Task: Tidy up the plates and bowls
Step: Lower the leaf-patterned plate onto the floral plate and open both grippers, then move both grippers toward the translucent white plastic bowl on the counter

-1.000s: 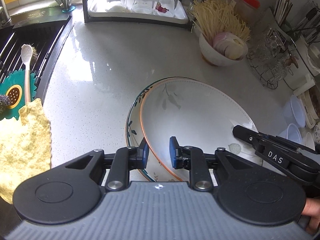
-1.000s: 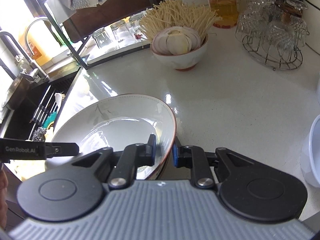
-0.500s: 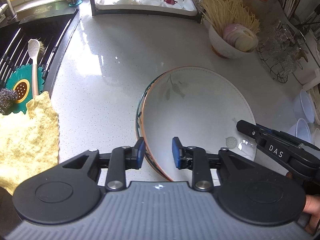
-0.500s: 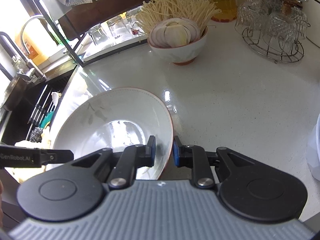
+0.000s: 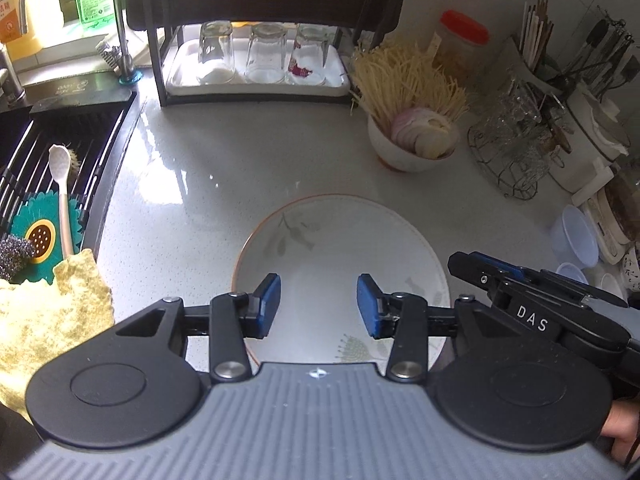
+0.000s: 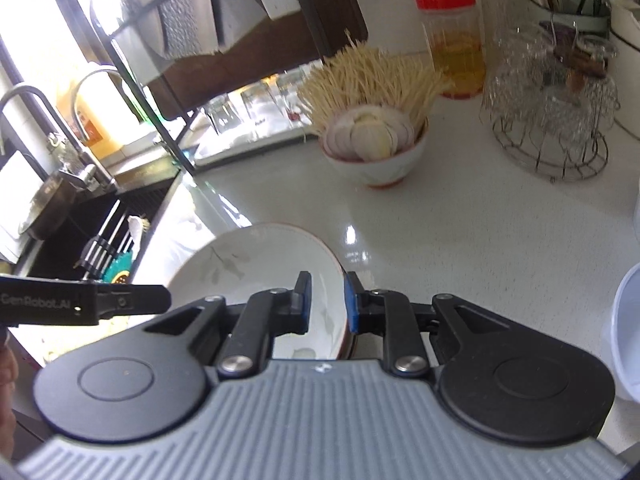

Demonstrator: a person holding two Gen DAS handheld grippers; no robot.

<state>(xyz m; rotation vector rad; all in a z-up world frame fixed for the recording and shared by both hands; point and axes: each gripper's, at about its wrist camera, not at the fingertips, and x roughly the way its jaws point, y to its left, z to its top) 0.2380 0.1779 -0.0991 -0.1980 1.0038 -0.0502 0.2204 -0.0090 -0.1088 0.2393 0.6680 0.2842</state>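
Observation:
A white plate (image 5: 340, 264) with an orange rim and leaf prints lies on the grey counter; it hides the dish under it. My left gripper (image 5: 318, 306) is open and empty above the plate's near side. My right gripper (image 6: 326, 300) is shut on the plate's (image 6: 256, 264) right rim, one pad inside and one outside. The right gripper also shows at the right of the left wrist view (image 5: 532, 304). A white bowl (image 5: 412, 144) holding sliced onion and noodles stands farther back.
A black sink (image 5: 56, 168) with a spoon and sponges is at the left, a yellow cloth (image 5: 48, 320) beside it. A rack with three upturned glasses (image 5: 260, 56) stands at the back. A wire glass holder (image 5: 516, 144) and plastic cups (image 5: 576, 236) are at the right.
My left gripper has let go of the plate's left rim, opened wide and lifted back. The orange-rimmed plate now covers the green-patterned dish that showed beneath it. The right gripper stays shut on the rim.

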